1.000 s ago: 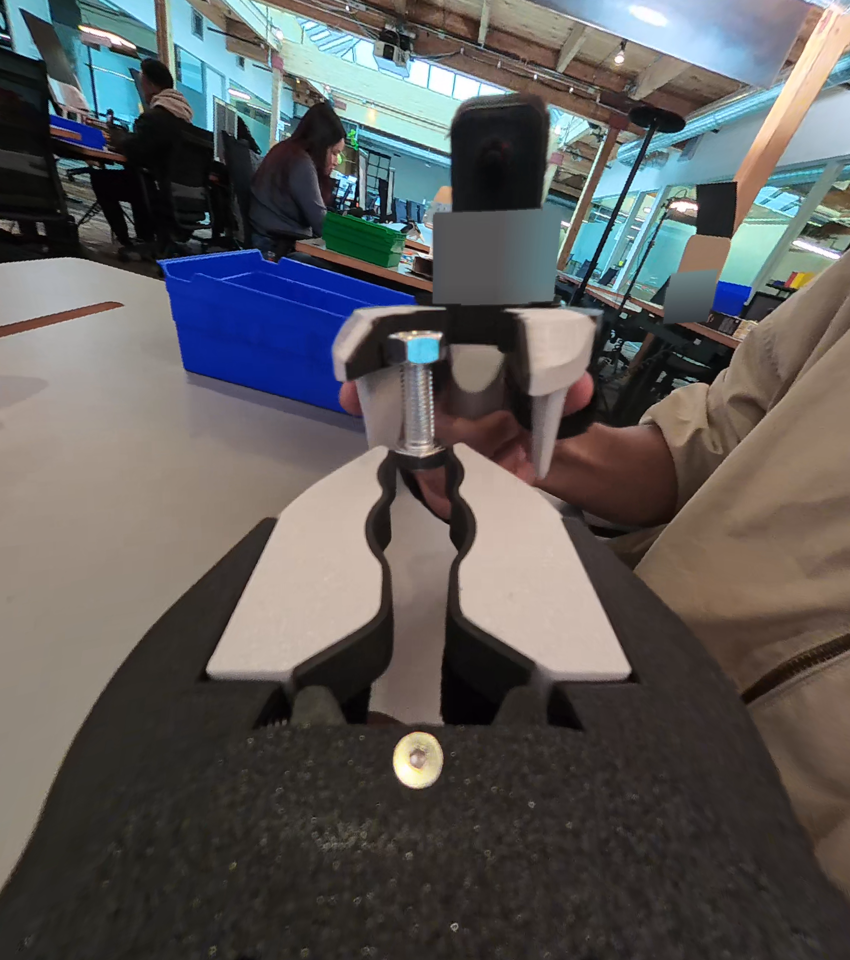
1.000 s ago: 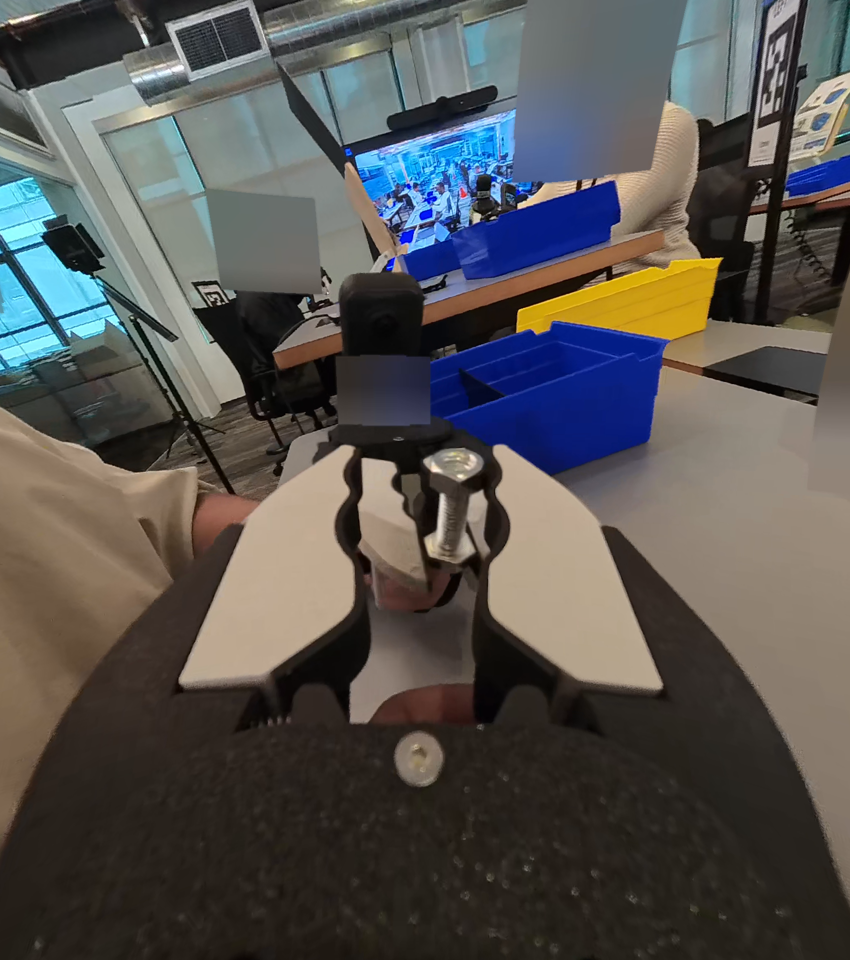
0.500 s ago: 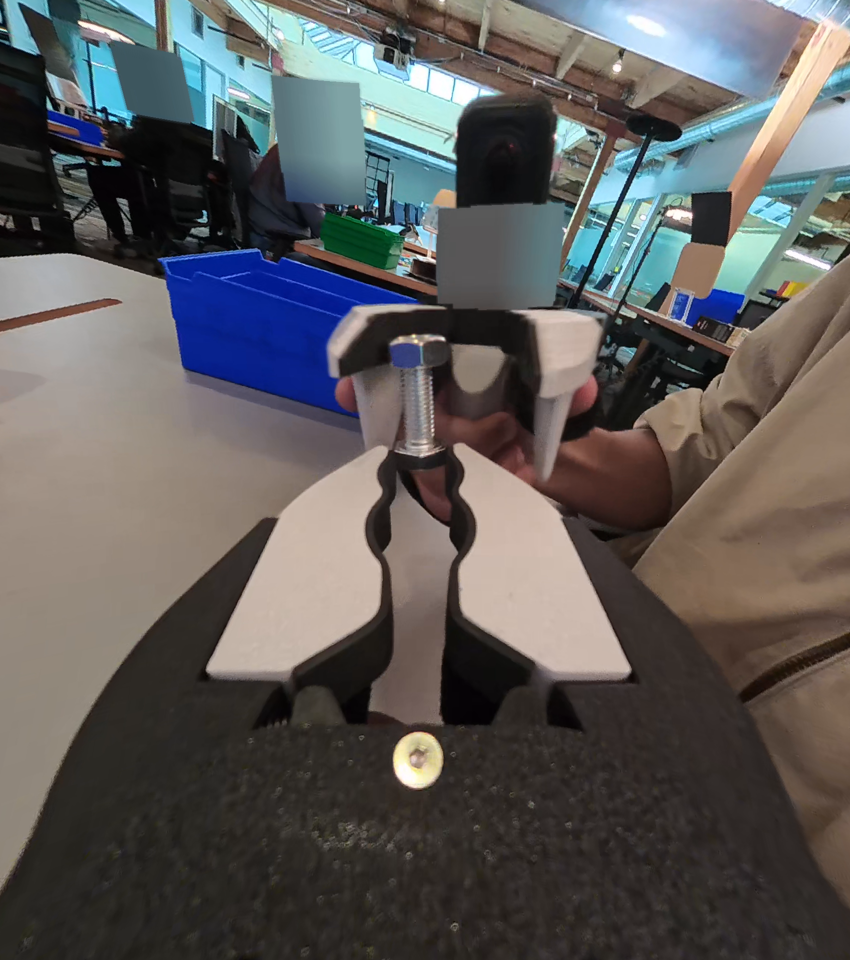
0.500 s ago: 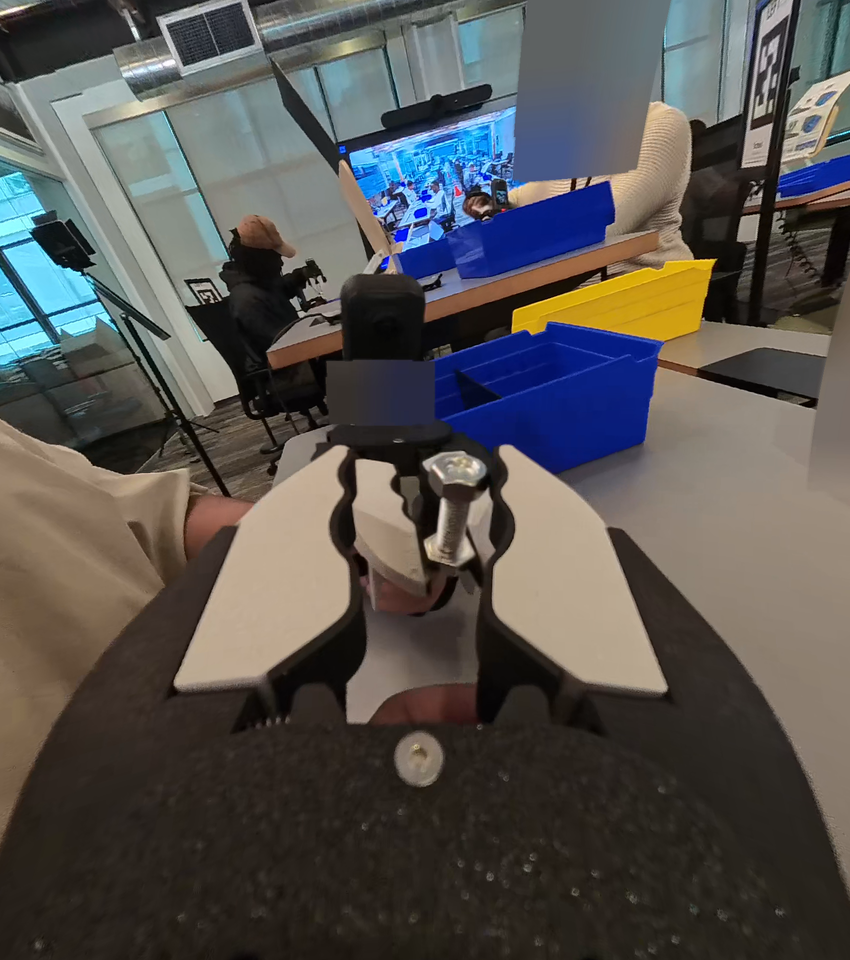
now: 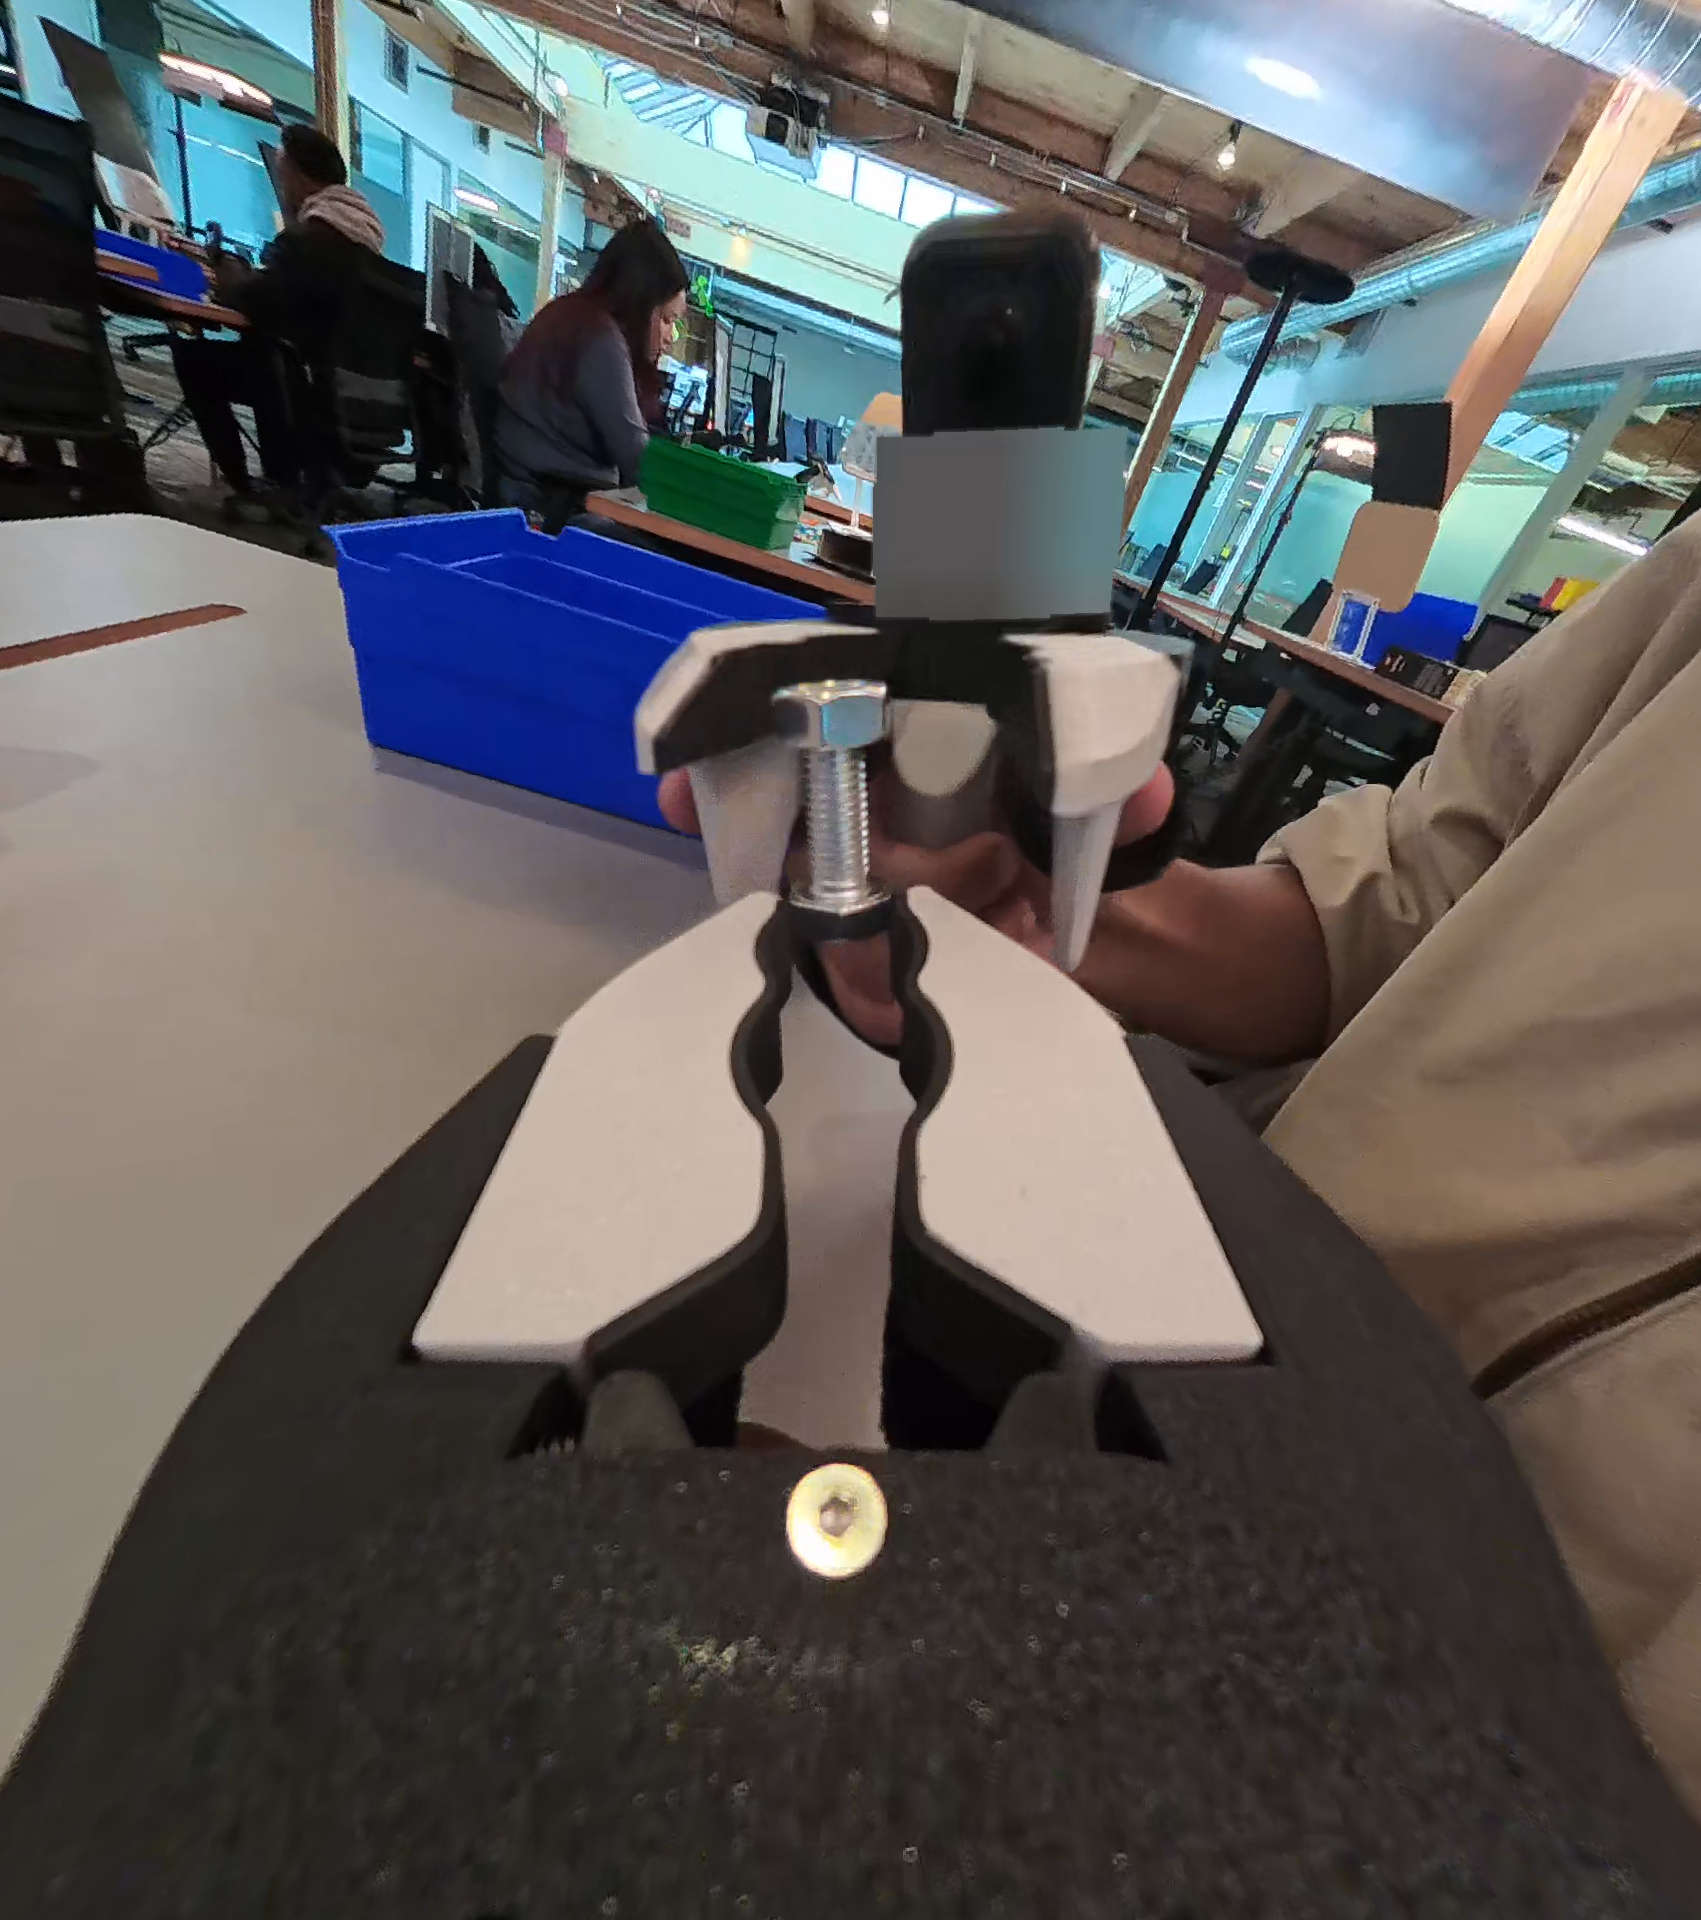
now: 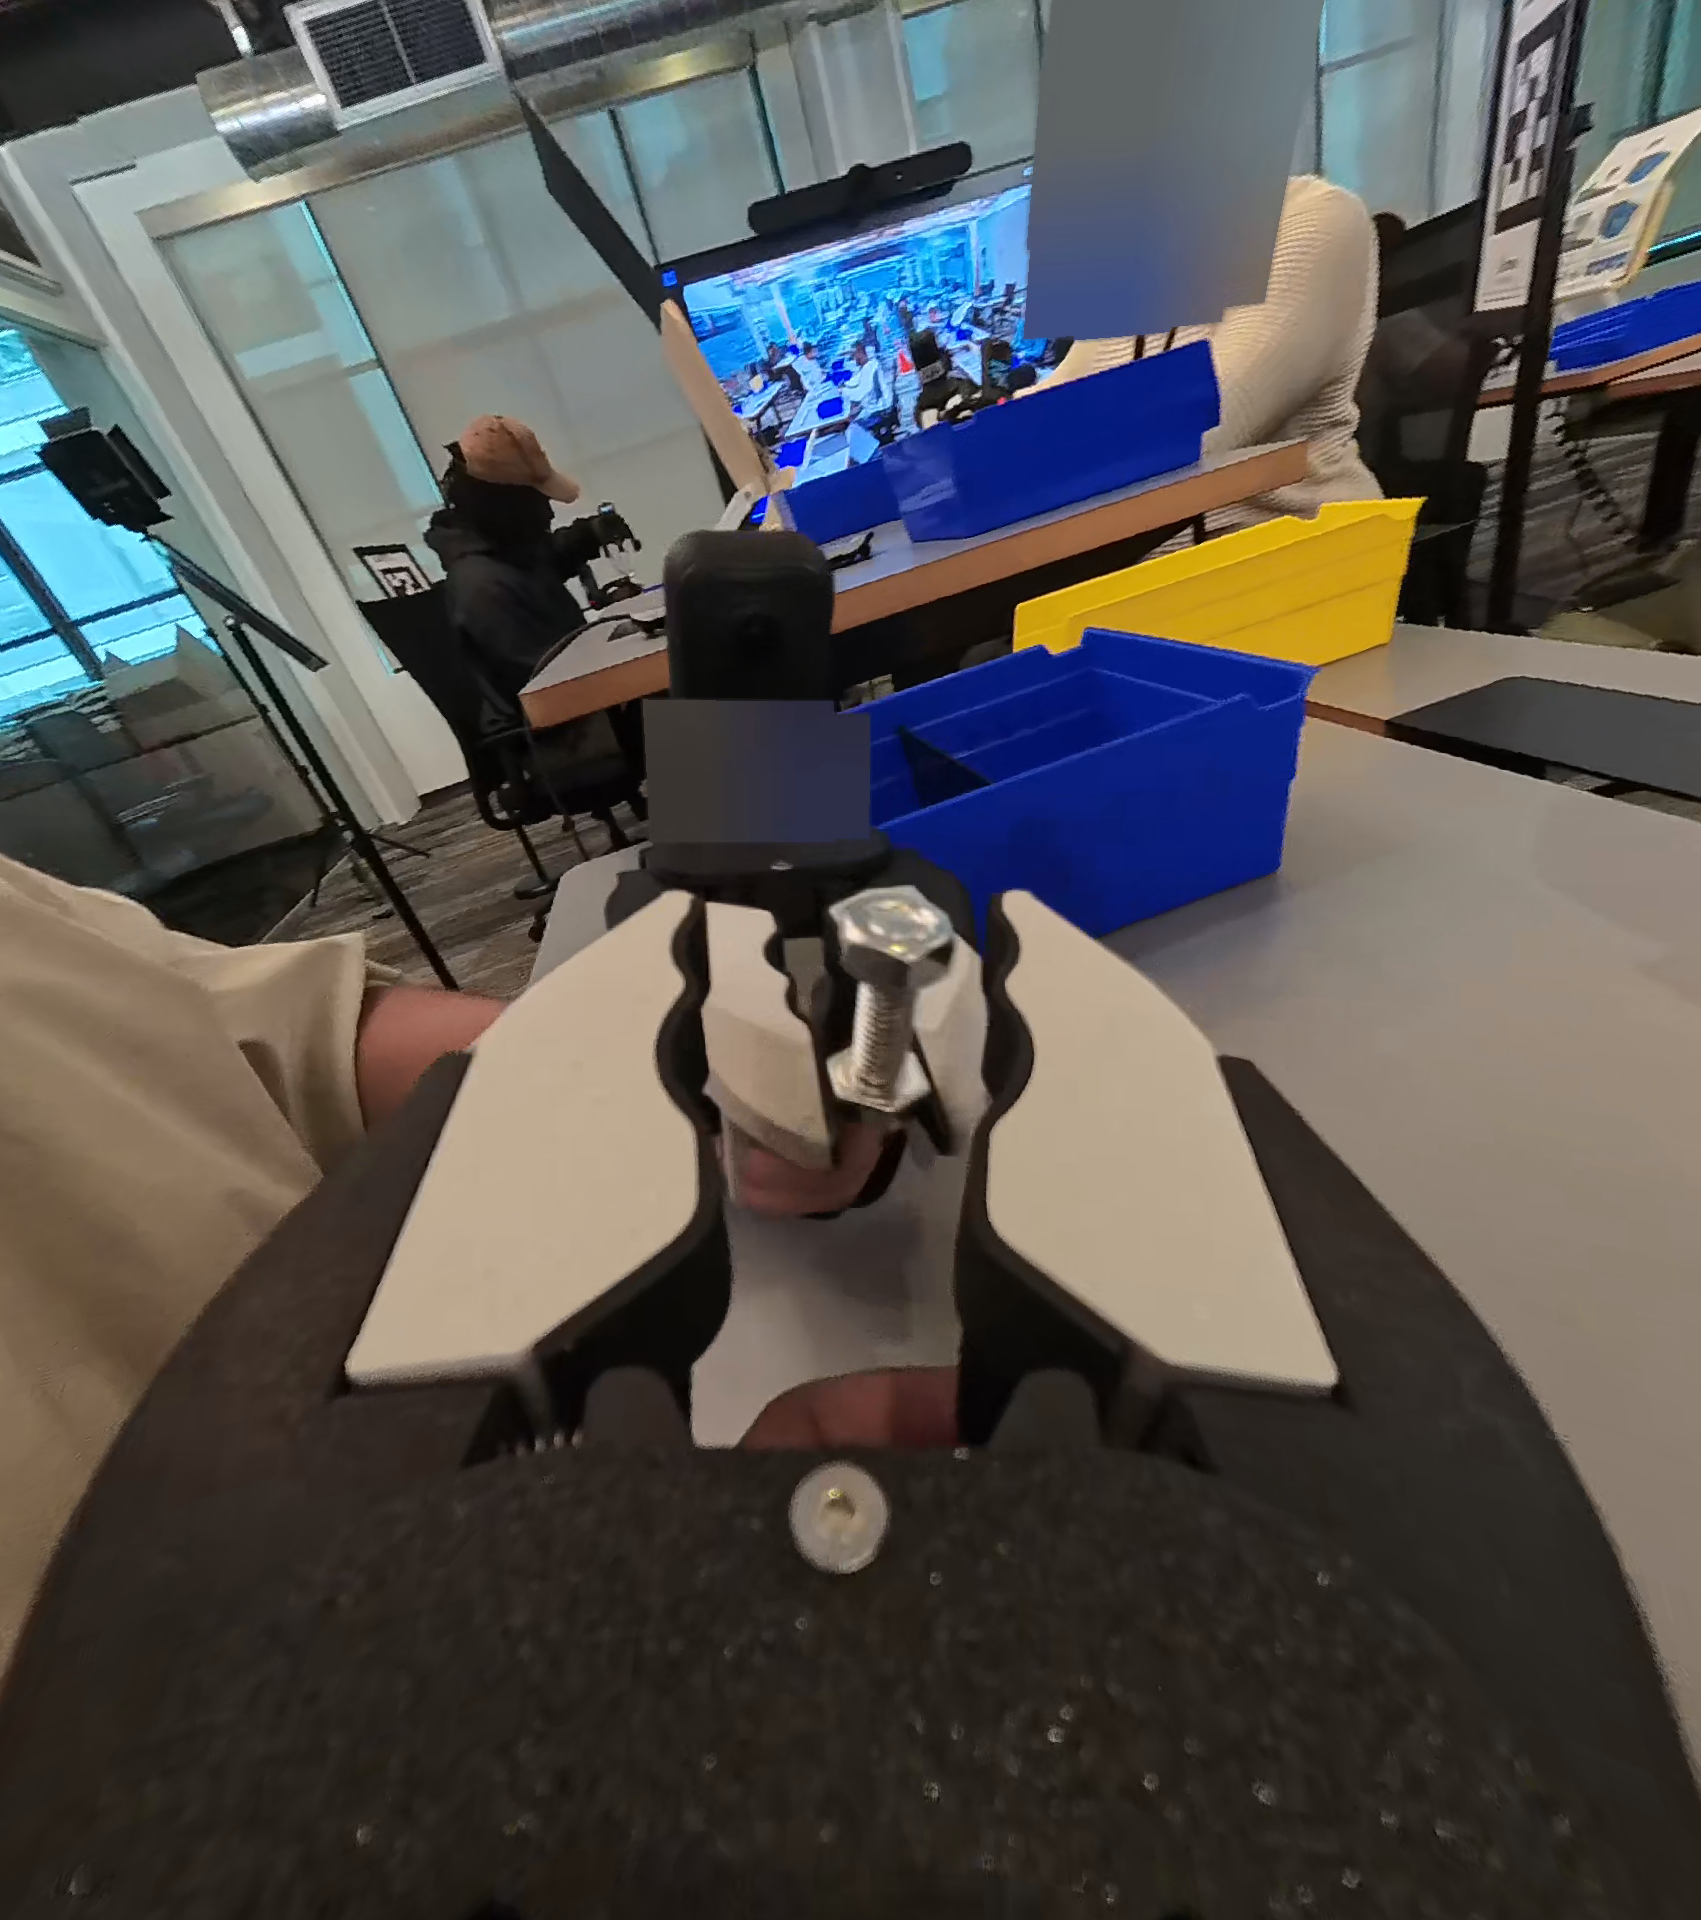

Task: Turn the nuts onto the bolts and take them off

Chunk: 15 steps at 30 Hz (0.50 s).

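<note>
A silver bolt [image 5: 833,810] stands upright, head on top, with a nut [image 5: 830,896] at its lower end. My left gripper [image 5: 841,935] is shut on the nut and holds bolt and nut above the grey table [image 5: 150,987]. My right gripper [image 6: 841,920] faces it, open, its fingers wide apart on either side of the bolt head [image 6: 893,925] without touching it. In the right wrist view the bolt [image 6: 877,1023] leans slightly and the left gripper's tips clamp the nut [image 6: 877,1081]. In the left wrist view the right gripper [image 5: 913,727] shows beyond the bolt.
A blue divided bin [image 5: 534,665] stands on the table behind the grippers and also shows in the right wrist view [image 6: 1085,810]. A yellow bin [image 6: 1220,592] lies farther back. My beige sleeve [image 5: 1552,1039] is at the right. People sit at desks far behind.
</note>
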Each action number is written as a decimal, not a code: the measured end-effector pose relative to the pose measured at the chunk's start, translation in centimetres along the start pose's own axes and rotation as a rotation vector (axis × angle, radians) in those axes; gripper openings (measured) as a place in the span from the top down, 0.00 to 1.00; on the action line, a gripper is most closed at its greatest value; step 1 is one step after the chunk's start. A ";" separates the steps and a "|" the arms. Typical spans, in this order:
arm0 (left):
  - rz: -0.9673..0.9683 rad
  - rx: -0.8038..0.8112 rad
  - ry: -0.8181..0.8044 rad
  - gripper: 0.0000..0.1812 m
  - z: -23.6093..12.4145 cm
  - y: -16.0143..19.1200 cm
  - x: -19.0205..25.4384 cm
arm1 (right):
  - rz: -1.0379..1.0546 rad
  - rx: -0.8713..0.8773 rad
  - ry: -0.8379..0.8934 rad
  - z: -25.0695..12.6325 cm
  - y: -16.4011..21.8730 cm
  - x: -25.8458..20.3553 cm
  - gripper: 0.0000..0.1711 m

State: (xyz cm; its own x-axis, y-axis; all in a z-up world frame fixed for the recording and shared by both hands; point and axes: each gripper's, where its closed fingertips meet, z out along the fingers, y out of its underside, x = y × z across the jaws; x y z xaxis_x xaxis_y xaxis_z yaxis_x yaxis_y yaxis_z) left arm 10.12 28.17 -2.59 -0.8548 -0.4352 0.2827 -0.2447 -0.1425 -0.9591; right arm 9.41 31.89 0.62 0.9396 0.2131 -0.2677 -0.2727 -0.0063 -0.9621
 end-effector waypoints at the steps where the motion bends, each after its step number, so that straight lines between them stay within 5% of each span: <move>1: -0.007 -0.002 -0.009 0.90 0.0 0.0 -0.3 | -0.004 -0.002 -0.006 0.1 0.1 -0.2 0.71; 6: -0.052 0.050 -0.105 0.90 -1.9 -1.1 -2.8 | -0.022 0.057 0.015 -1.8 -0.9 -0.6 0.73; 15: -0.011 -0.013 0.000 0.90 -0.3 0.2 -0.4 | -0.002 -0.012 0.037 -0.6 0.3 0.7 0.70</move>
State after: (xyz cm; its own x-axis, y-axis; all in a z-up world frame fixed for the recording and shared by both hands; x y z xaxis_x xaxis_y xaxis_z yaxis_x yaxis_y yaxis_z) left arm 10.26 28.57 -2.85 -0.8521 -0.4334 0.2934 -0.2603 -0.1355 -0.9560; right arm 10.09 31.45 0.14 0.9473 0.1765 -0.2673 -0.2684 -0.0179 -0.9631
